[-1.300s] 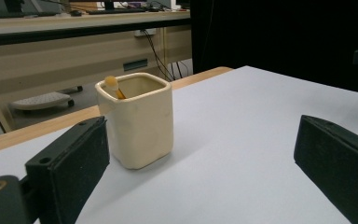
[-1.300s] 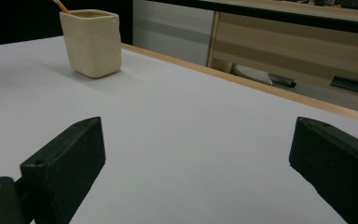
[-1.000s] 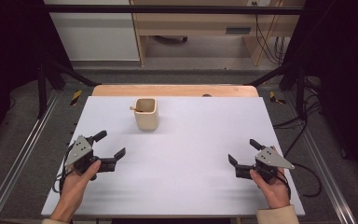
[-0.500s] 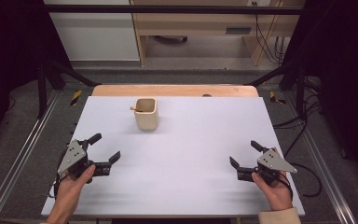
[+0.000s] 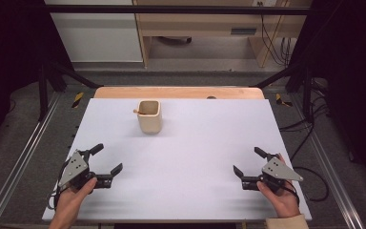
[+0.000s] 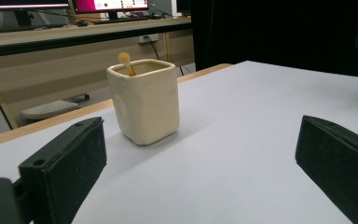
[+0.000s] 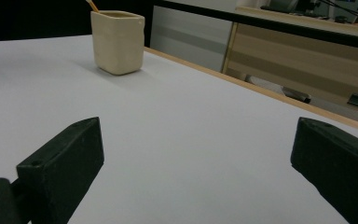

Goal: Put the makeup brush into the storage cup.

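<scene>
Standing unlabelled: cream cup (image 5: 149,117) | stick (image 6: 126,62) inside | fingers (image 6: 65,165) apart

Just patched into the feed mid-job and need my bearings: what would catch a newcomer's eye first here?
The cream square cup stands alone toward the far side of the white table, a little left of centre, with a wooden stick poking out over its rim. The left gripper and the right gripper sit at the near corners, each held in a hand, jaws wide open, holding nothing and well apart from the cup.
</scene>
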{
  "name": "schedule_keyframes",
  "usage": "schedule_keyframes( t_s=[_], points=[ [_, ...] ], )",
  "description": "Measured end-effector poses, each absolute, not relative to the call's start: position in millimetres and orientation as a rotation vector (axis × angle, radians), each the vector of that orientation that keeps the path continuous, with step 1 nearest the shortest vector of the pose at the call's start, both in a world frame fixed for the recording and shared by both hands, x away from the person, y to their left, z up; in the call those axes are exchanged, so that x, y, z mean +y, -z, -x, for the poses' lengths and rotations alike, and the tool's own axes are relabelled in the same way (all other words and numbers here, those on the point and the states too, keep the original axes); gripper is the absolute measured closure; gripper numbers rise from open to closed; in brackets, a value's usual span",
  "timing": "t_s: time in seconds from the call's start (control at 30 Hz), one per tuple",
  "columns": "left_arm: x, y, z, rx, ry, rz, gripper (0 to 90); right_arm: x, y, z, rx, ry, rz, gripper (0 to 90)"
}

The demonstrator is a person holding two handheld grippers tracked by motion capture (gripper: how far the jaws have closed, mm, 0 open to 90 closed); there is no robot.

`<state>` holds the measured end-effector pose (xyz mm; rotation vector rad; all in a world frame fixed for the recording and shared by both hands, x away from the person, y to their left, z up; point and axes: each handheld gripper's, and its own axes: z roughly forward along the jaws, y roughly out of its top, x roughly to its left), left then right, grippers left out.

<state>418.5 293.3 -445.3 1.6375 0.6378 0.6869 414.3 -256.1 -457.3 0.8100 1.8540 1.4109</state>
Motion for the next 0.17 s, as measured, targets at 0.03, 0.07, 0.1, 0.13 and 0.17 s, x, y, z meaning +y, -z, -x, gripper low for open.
schedule_keyframes(
  t_s=[0.03, 0.07, 0.1, 0.13, 0.17],
  points=[
    [293.4, 445.4, -417.0, 0.636, -0.687, -1.630, 1.4, -255.8, 457.5, -413.7, 1.856, -1.416, -0.805, 3.0],
    [293.5, 444.8, -415.8, 0.630, -0.700, -1.623, 1.3, -255.6, 457.5, -413.4, 1.854, -1.421, -0.799, 3.0],
    [294.5, 443.4, -414.8, 0.618, -0.714, -1.624, 1.4, -255.4, 457.3, -413.2, 1.850, -1.432, -0.793, 3.0],
    [294.9, 441.7, -414.3, 0.615, -0.716, -1.611, 1.6, -255.3, 456.7, -413.1, 1.847, -1.445, -0.794, 3.0],
    [295.6, 440.2, -414.0, 0.615, -0.720, -1.595, 1.6, -255.0, 456.3, -413.5, 1.837, -1.461, -0.792, 2.9]
  ],
)
